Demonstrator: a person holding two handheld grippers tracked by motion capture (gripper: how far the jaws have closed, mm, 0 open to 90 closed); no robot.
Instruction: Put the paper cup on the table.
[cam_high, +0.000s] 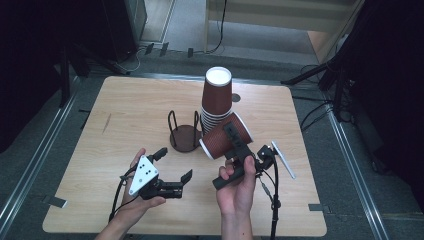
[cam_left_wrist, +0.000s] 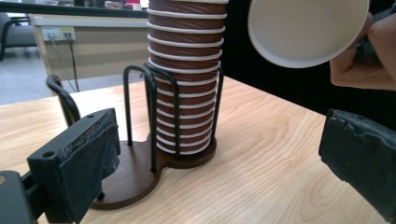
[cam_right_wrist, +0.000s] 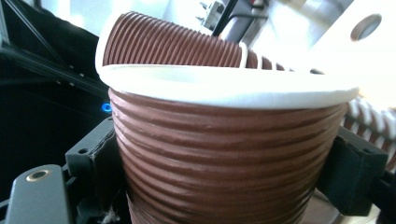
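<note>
Your right gripper (cam_high: 234, 136) is clamping a brown ribbed paper cup (cam_high: 223, 137), tilted in the air beside the stacked brown cups (cam_high: 216, 102); your left gripper (cam_high: 175, 165) is gaping empty.

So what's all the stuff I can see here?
stack of cups: one stack, brown with white rims, upside down in the holder's far slot.
single cup: one, brown, tilted, clamped in the right gripper.
cup holder: one, dark base with black wire loops, table middle; near slot empty.
table: one, light wood.
left gripper: black, fingers wide open, nothing between them.
right gripper: black, shut on the single cup.
</note>
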